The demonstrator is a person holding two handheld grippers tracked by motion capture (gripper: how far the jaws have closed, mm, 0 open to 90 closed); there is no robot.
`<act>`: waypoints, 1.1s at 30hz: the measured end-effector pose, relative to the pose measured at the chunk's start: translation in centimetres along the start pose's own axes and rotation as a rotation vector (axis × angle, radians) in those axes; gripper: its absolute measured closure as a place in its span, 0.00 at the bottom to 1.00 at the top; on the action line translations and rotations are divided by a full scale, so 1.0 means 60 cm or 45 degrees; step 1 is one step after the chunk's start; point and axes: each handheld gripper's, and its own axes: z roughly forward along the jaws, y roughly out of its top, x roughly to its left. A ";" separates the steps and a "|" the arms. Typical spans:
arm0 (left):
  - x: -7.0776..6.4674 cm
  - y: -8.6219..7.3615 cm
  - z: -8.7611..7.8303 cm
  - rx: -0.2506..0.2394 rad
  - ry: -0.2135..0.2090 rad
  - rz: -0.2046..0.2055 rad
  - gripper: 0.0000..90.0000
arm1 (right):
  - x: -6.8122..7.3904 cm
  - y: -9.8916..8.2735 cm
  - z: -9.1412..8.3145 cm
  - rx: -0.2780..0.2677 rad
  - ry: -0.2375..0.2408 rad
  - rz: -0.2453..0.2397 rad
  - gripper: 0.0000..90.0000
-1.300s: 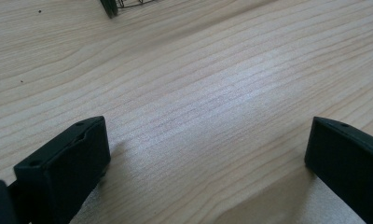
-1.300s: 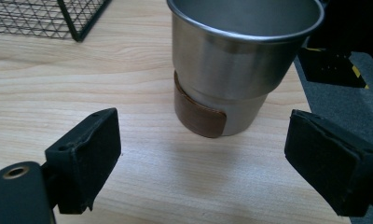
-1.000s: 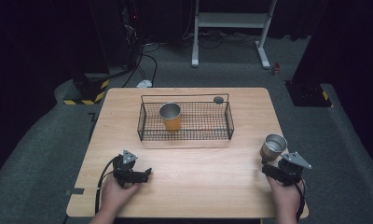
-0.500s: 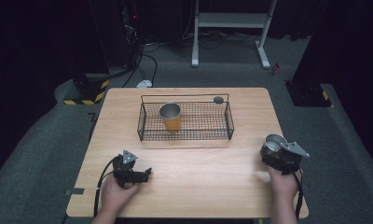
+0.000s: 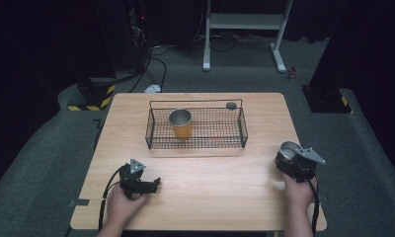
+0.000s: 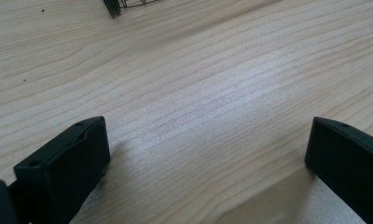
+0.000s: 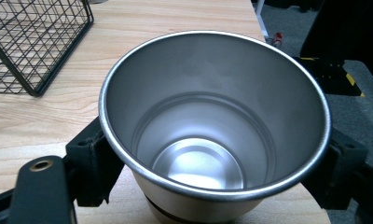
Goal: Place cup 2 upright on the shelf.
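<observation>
The steel cup (image 7: 212, 121) is showing brushed, softly gleaming metal inside. The worktop (image 6: 198, 84) is showing pale, matt wood grain. The basket (image 7: 31, 42) is looking like thin black-coated wire. The fingers (image 6: 63, 172) are appearing matt black plastic.

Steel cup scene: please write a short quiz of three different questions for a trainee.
1. True or false: the right gripper grips the steel cup.
2. Where does the orange cup stand? A) in the wire basket B) on the bare table C) on the floor
3. Fill in: the left gripper has its jaws ____ above bare wood.

Key: 1 true; 2 A; 3 open.
</observation>
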 end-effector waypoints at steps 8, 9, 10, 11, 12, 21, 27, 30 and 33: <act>-0.001 0.000 0.001 -0.001 0.006 -0.007 0.00 | 0.009 0.002 -0.016 -0.022 0.056 -0.030 0.21; -0.001 0.001 0.001 -0.001 0.006 -0.008 0.00 | 0.011 0.002 -0.020 -0.026 0.065 -0.036 0.21; -0.001 0.001 0.001 0.000 0.005 -0.007 0.00 | 0.014 0.002 -0.024 -0.034 0.075 -0.044 0.21; -0.001 0.001 0.001 -0.001 0.006 -0.008 0.00 | 0.017 0.002 -0.029 -0.043 0.082 -0.048 0.21; -0.001 0.001 0.001 -0.001 0.006 -0.008 0.00 | 0.019 0.002 -0.032 -0.046 0.092 -0.054 0.21; -0.001 0.001 0.001 -0.001 0.006 -0.009 0.00 | 0.063 0.004 -0.058 -0.096 0.167 -0.089 0.21; -0.002 0.001 0.001 0.000 0.014 -0.014 0.00 | 0.103 0.004 -0.066 -0.108 0.187 -0.147 0.21; -0.001 0.001 0.001 0.003 0.014 -0.010 0.00 | 0.121 0.009 -0.070 -0.120 0.191 -0.148 0.21; -0.002 0.001 0.001 0.004 0.013 -0.014 0.00 | 0.138 0.015 -0.072 -0.129 0.198 -0.149 0.21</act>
